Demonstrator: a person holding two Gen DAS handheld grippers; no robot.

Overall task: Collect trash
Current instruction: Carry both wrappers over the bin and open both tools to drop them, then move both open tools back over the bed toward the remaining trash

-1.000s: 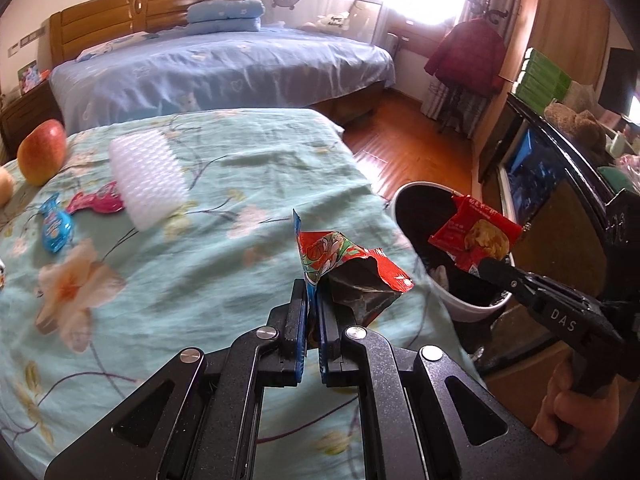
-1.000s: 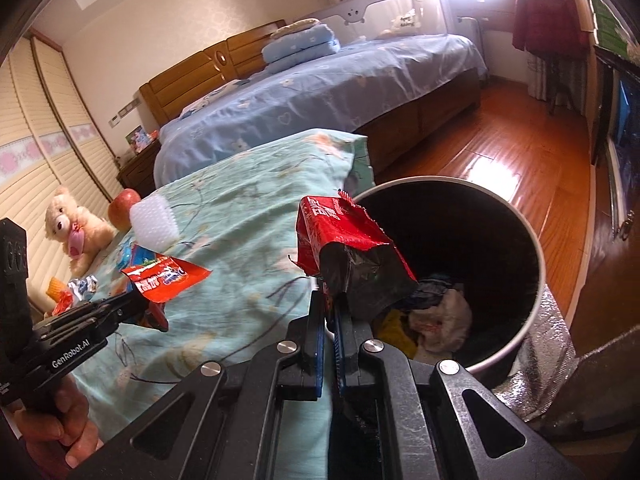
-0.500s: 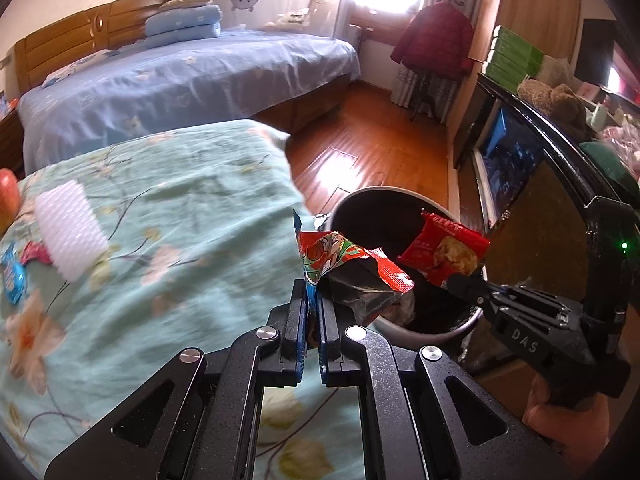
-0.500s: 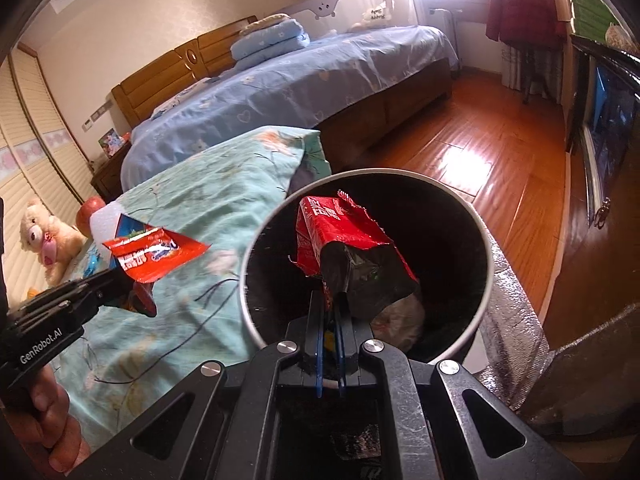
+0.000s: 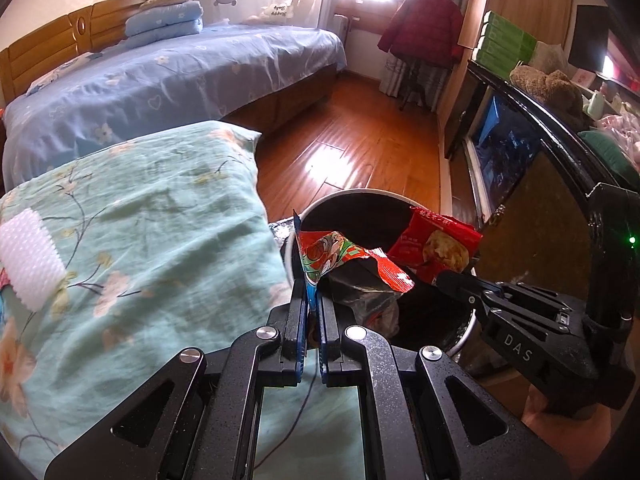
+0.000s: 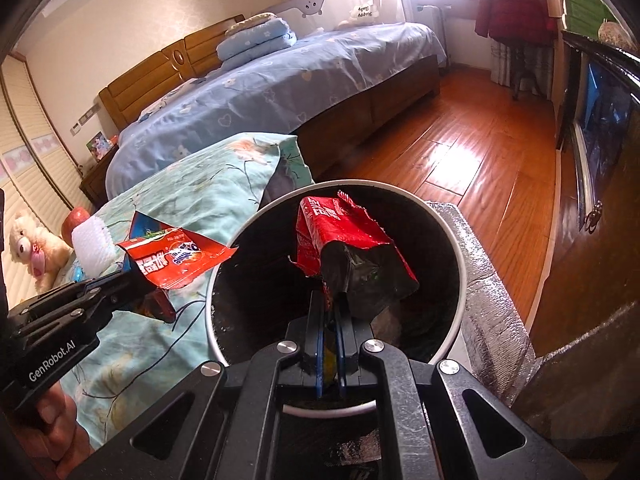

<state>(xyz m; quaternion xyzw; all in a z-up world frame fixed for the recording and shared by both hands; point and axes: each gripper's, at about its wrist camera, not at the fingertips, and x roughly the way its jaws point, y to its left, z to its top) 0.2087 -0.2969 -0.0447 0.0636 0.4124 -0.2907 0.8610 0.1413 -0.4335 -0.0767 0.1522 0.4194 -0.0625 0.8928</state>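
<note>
Left gripper (image 5: pixel 313 300) clamped on torn red wrapper (image 5: pixel 340 256), now moved from bedspread to bin rim (image 5: pixel 360 193), right gripper (image 6: pixel 329 298) pinching red snack bag (image 6: pixel 348 248), now centred over bin.

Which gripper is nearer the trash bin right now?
Right. The right gripper holds its red wrapper directly over the trash bin opening. The left gripper, shut on its own wrapper, sits at the bin's bed-side rim.
</note>
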